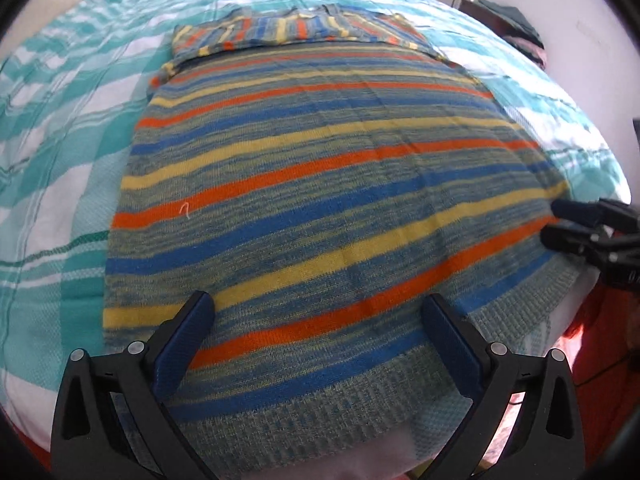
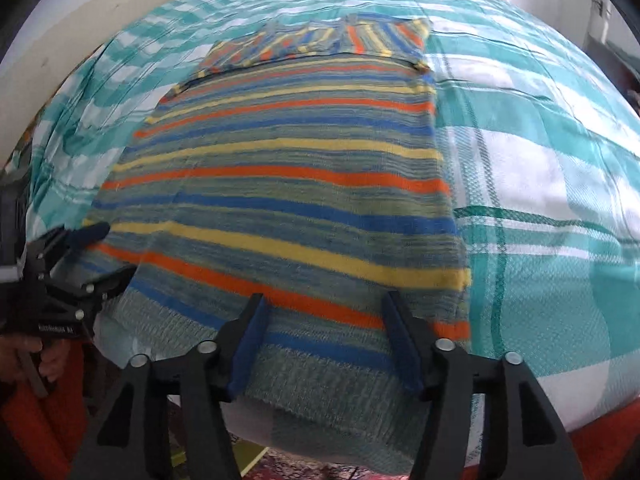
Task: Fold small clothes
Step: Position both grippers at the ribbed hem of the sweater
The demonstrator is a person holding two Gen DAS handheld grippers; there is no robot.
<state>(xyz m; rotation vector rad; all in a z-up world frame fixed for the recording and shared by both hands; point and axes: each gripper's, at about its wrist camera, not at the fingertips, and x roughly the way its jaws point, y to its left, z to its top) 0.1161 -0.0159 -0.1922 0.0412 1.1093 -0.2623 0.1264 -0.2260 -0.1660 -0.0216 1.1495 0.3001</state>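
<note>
A knitted sweater striped in blue, orange, yellow and grey-green (image 1: 320, 184) lies spread flat on a bed covered by a teal-and-white checked woven bedspread (image 1: 60, 152), its ribbed grey-green hem (image 1: 352, 400) nearest, hanging slightly over the near edge of the bed, and its body running away toward the far side. At the far end the sleeves (image 1: 288, 28) are folded across the top of the sweater, their stripes running crosswise to those of the body. The left gripper (image 1: 318, 320), black with blue pads, is over the near left part of the hem; its fingers stand wide apart with the knit showing between them, and nothing is clamped. The right gripper (image 2: 324, 320) is over the near right part of the hem, its fingers likewise spread, the fabric beneath and between them but not pinched. In the right wrist view a hand (image 2: 28, 360) grips the left tool's handle at the near left. Beyond the bed on the far right a dark piece of furniture with a pile of folded cloth (image 1: 516, 28) stands against a white wall.
</note>
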